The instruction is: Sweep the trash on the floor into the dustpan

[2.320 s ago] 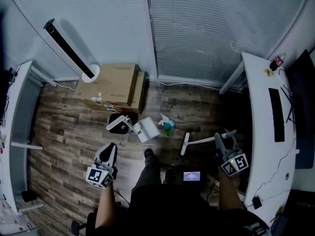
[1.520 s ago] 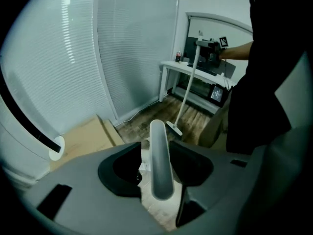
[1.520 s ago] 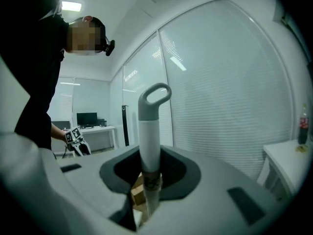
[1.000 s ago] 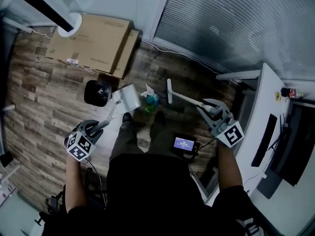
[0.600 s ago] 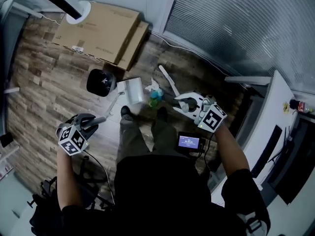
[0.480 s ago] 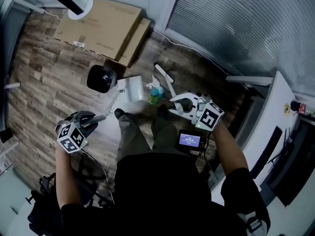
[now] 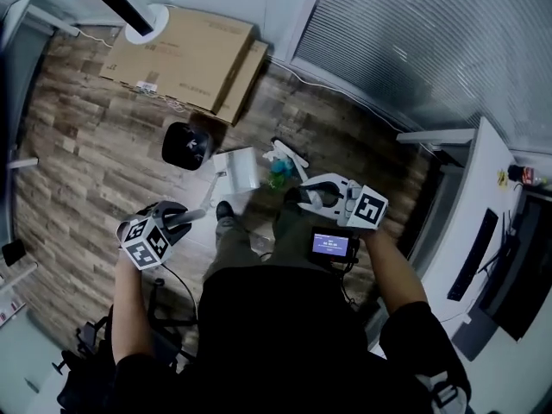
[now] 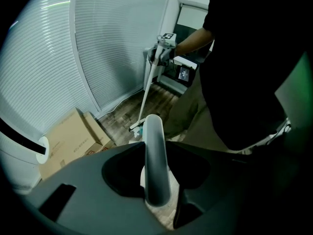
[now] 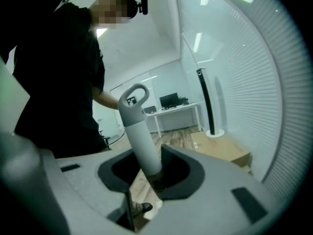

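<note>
My left gripper (image 7: 183, 220) is shut on the long pale handle (image 8: 155, 160) of the white dustpan (image 7: 236, 170), which stands on the wood floor ahead of the person's feet. Just right of the pan lies the trash (image 7: 278, 177), a crumpled white piece and a teal piece. My right gripper (image 7: 307, 196) is shut on the white broom handle (image 9: 135, 126), whose looped top sticks up past the jaws. The broom shaft (image 8: 145, 89) slants down to the broom head (image 7: 290, 154), which rests on the floor right behind the trash.
A black round bin (image 7: 185, 145) stands left of the dustpan. Flat cardboard boxes (image 7: 185, 54) and a white fan base (image 7: 147, 21) lie beyond it. A white desk (image 7: 470, 222) runs along the right and blinds (image 7: 414, 50) cover the far wall. A small screen (image 7: 335, 245) hangs at the person's waist.
My right gripper has swung left and down with the broom, and the broom head has come in close behind the trash. My left gripper shifted slightly right with the dustpan handle.
</note>
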